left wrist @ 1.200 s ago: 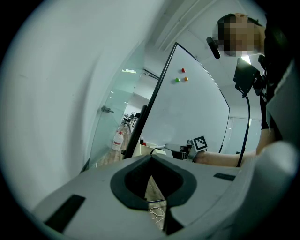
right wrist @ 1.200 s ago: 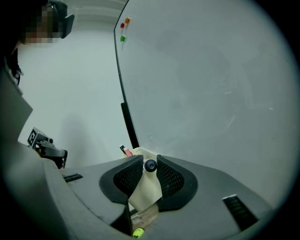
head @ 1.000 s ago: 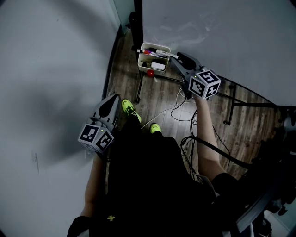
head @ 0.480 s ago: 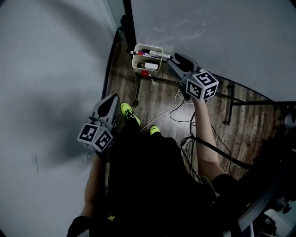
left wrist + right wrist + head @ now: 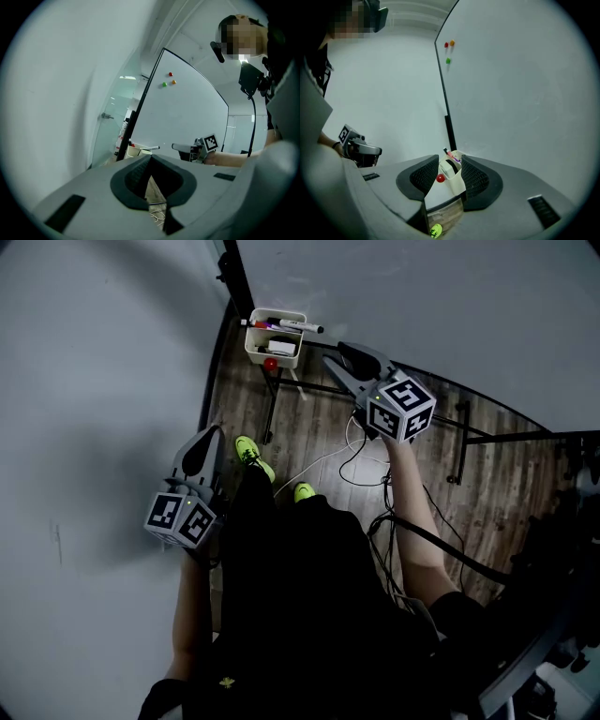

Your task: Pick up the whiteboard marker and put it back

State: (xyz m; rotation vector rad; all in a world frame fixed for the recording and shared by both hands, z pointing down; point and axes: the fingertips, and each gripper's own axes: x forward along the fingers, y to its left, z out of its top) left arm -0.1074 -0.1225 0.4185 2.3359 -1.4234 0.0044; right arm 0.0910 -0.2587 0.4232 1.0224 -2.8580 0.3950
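**Both grippers short of the whiteboard's marker tray**

The whiteboard marker lies across the top rim of the white tray, with one end past the rim's right edge. The tray hangs at the lower left corner of the whiteboard and holds more pens. A red ball magnet sits on its front wall.

The right gripper points at the tray from just beside it. Its jaws are spread and empty, and nothing lies between them and the tray. The left gripper is well apart, near the grey wall, its jaw tips pressed together on nothing.

Below are the wooden floor, loose cables, the stand's crossbar and the person's yellow-green shoes.
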